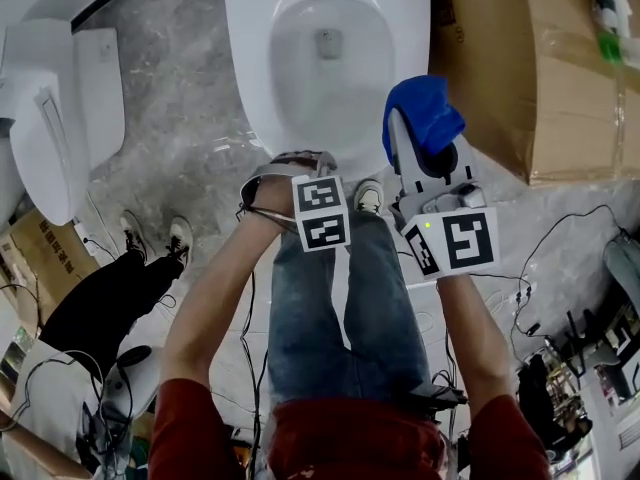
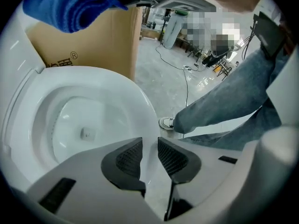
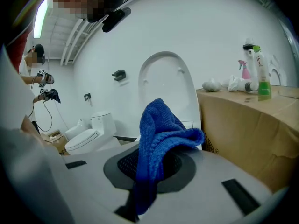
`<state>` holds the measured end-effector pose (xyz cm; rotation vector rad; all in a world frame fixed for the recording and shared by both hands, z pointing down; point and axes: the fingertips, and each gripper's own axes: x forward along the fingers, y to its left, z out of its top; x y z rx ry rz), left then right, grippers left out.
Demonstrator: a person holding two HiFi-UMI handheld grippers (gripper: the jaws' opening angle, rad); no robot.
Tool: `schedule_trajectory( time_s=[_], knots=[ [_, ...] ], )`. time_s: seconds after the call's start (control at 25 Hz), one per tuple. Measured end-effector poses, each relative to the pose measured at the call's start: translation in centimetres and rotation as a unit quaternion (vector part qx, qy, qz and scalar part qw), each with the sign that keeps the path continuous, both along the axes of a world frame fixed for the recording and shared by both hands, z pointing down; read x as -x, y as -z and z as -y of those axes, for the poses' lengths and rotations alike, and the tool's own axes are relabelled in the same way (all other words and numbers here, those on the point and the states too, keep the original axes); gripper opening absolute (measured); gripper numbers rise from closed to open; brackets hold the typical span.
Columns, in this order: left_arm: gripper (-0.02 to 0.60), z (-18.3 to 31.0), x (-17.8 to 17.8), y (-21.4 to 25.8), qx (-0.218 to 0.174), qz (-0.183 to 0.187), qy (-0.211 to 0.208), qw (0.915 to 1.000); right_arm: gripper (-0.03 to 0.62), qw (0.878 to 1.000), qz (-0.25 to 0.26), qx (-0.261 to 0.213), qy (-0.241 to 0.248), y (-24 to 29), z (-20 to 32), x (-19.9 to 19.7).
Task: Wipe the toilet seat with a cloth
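Right tongs (image 3: 156, 167), clamped on the cloth (image 1: 428, 116), hung at the seat's (image 1: 250, 73) near-right edge; left tongs (image 2: 149, 157) stood apart, empty.

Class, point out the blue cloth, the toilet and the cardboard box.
cloth (image 1: 422, 113): head view, its bunched top.
toilet (image 1: 248, 58): head view, left rim.
box (image 1: 540, 68): head view, top face.

White oval toilet seat (image 1: 250, 63) lies flat round the open bowl, and the blue cloth (image 1: 425, 118), bunched up and pinched in the right gripper (image 3: 154, 163), hangs over that seat's front right rim.
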<state>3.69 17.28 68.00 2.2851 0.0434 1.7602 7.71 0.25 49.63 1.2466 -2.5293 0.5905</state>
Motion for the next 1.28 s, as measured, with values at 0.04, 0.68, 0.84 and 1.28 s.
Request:
schedule_trajectory(
  time_s=[0.04,0.68,0.84,1.28],
  knots=[
    [0.112,0.1,0.0,0.0,0.0,-0.003,0.003,1.0,0.057,1.0,0.0,0.002,-0.002,-0.2,0.0,-0.1],
    [0.02,17.2,2.3,11.5,-0.272,-0.224,0.371,0.8591,0.057,1.0,0.01,-0.01,-0.022,1.1,3.5,1.4],
    [0.02,22.5,6.1,19.3,-0.424,-0.302,0.452,0.725,0.057,0.997,0.008,-0.068,-0.027,2.3,5.5,2.5],
    [0.017,24.7,10.4,22.1,-0.425,-0.371,0.546,0.6191,0.057,0.998,-0.012,-0.045,-0.045,-1.4,11.5,5.2]
  ],
)
